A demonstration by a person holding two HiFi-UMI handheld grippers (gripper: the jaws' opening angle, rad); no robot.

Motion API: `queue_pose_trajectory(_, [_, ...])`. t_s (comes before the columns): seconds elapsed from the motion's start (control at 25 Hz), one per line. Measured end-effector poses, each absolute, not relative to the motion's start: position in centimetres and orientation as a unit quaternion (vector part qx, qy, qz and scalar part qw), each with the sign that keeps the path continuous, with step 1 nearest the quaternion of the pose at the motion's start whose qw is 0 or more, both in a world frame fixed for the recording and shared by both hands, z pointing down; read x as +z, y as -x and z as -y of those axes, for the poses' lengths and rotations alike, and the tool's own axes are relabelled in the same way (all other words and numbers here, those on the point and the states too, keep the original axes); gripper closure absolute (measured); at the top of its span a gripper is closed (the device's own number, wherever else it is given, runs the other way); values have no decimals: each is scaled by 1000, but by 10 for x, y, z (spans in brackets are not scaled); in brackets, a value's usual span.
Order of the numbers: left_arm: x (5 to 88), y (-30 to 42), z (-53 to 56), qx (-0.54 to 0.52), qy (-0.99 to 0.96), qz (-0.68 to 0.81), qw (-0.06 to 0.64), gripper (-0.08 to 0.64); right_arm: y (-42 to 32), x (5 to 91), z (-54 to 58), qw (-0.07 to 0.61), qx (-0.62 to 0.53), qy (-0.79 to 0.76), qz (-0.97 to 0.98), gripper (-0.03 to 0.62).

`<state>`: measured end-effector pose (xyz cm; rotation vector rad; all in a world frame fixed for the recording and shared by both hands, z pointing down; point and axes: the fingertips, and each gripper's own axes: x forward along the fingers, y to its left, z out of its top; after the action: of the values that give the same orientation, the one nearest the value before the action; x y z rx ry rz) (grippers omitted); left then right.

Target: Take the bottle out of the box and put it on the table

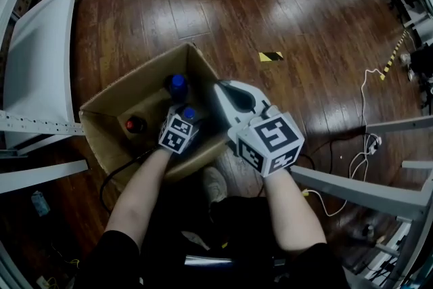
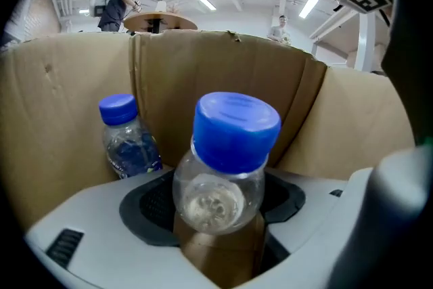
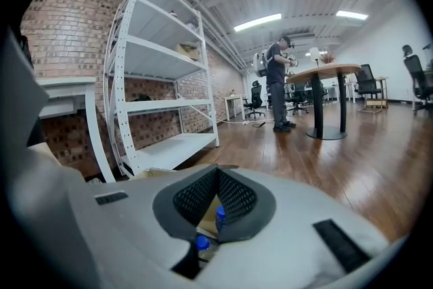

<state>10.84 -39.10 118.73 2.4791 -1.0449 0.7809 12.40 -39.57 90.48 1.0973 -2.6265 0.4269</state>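
Observation:
An open cardboard box stands on the wooden floor. My left gripper reaches down into it. A clear bottle with a blue cap stands upright between its jaws, and the dark pads sit against the bottle's shoulders. A second blue-capped bottle stands by the back wall of the box. A red-capped bottle is at the box's left. My right gripper hovers over the box's right rim, its pads together at the tips and nothing in them.
White shelving runs along the left. Metal table legs and loose cables lie at the right. A yellow-black tape strip marks the floor beyond the box. A person stands far off at a round table.

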Motion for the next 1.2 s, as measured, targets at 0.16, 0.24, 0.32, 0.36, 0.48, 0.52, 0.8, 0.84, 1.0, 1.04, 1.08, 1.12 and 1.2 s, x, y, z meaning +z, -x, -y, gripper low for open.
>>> queue_pose_trajectory(0.16, [1167,-87,386,263,-862,391,186,238,-113,912,403,133,146,-381,903,589])
queue_pose_trajectory(0.24, [1139,-74,386,255,-859,401,192,239,-108,917,408,140,142,-392,898,589])
queue_pose_trajectory(0.32, [1099,-61,386,239,-856,412,203,239,-105,914,406,148,153,-405,889,589])
queue_pose_trajectory(0.36, [1075,-52,385,229,-853,419,210,240,-100,908,403,155,161,-400,889,589])
queue_pose_trajectory(0.48, [994,-22,383,195,-841,452,225,240,-84,871,392,186,170,-358,899,589])
queue_pose_trajectory(0.52, [966,-14,381,185,-836,463,228,240,-83,854,389,194,171,-348,901,589])
queue_pose_trajectory(0.8, [766,6,343,181,-829,489,203,239,-98,702,359,237,157,-322,903,589])
queue_pose_trajectory(0.84, [736,10,334,174,-823,499,208,239,-98,677,350,244,154,-315,904,589])
queue_pose_trajectory(1.0, [611,28,298,161,-797,540,218,241,-91,578,315,250,164,-285,911,589])
queue_pose_trajectory(1.04, [581,34,288,161,-794,546,215,241,-84,555,304,247,167,-276,914,589])
queue_pose_trajectory(1.08, [554,42,275,160,-790,552,215,241,-76,534,289,246,167,-262,918,589])
queue_pose_trajectory(1.12, [531,49,259,155,-785,560,218,241,-67,515,273,249,162,-245,923,589])
queue_pose_trajectory(1.2, [490,61,224,130,-770,580,231,241,-53,483,241,259,138,-206,933,589])
